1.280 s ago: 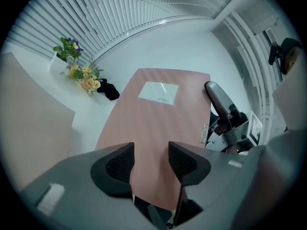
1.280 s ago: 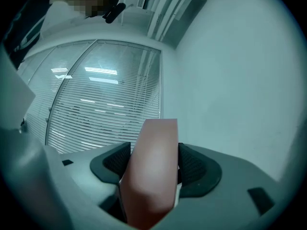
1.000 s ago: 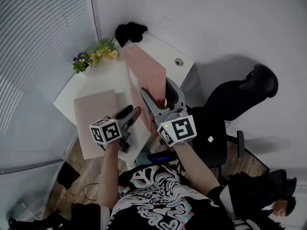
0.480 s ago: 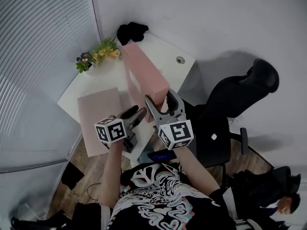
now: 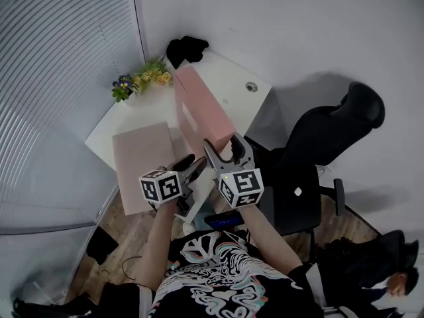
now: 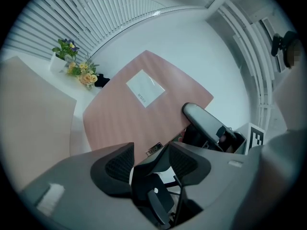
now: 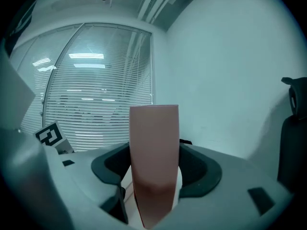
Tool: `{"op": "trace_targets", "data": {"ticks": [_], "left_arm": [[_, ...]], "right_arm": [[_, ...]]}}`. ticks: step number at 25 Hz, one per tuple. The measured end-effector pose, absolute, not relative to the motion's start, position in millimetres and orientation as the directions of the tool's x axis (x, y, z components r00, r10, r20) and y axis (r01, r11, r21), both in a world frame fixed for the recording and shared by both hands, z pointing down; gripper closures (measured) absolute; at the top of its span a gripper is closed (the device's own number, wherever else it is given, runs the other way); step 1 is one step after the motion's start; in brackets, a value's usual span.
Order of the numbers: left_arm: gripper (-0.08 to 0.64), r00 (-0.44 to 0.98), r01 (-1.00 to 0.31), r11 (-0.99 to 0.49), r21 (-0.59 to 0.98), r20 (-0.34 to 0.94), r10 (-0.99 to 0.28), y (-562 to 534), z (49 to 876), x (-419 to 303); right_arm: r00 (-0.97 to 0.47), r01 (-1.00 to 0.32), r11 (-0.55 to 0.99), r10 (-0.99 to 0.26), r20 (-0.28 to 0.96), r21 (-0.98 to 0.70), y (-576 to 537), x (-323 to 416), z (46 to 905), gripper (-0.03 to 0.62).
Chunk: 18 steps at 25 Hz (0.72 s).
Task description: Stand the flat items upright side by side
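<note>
One box (image 5: pixel 202 114) stands on edge in the right claw (image 5: pixel 223 141), whose jaws have just been closing on it; it has sunk toward the counter (image 5: pixel 218 71), nearly placed. The second box (image 5: pixel 141 161) lies flat beside the gaping, empty left claw (image 5: pixel 194 161).

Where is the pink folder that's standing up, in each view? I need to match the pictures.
Head view: the upright pink folder is at centre, over the white table, at the right gripper.
Left gripper view: its broad face with a white label is at centre.
Right gripper view: it is edge-on at bottom centre, between the jaws, which have just been closing on it.
Shared landmark: the window blinds.
</note>
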<state>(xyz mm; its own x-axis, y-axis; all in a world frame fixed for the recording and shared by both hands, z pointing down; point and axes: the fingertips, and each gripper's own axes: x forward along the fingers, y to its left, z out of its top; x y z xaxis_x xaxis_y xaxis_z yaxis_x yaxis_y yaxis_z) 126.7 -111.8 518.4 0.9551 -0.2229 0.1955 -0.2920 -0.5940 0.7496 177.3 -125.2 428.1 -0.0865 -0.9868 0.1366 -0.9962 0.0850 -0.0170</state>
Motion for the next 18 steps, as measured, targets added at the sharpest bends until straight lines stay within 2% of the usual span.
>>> {"op": "trace_targets", "data": {"ticks": [4, 14, 18], "left_arm": [[0.347, 0.956, -0.287, -0.587, 0.757, 0.188, -0.225, -107, 519, 128], [0.347, 0.944, -0.299, -0.570, 0.765, 0.152, -0.292, -100, 507, 114], [0.347, 0.930, -0.328, -0.557, 0.763, 0.157, -0.334, -95, 507, 97]], "right_arm": [[-0.105, -0.994, 0.104, -0.979, 0.173, -0.013, -122, 175, 430, 0.291], [-0.086, -0.996, 0.082, -0.982, 0.170, -0.030, -83, 171, 423, 0.293], [-0.134, -0.990, 0.122, -0.975, 0.175, -0.075, -67, 152, 428, 0.305]]}}
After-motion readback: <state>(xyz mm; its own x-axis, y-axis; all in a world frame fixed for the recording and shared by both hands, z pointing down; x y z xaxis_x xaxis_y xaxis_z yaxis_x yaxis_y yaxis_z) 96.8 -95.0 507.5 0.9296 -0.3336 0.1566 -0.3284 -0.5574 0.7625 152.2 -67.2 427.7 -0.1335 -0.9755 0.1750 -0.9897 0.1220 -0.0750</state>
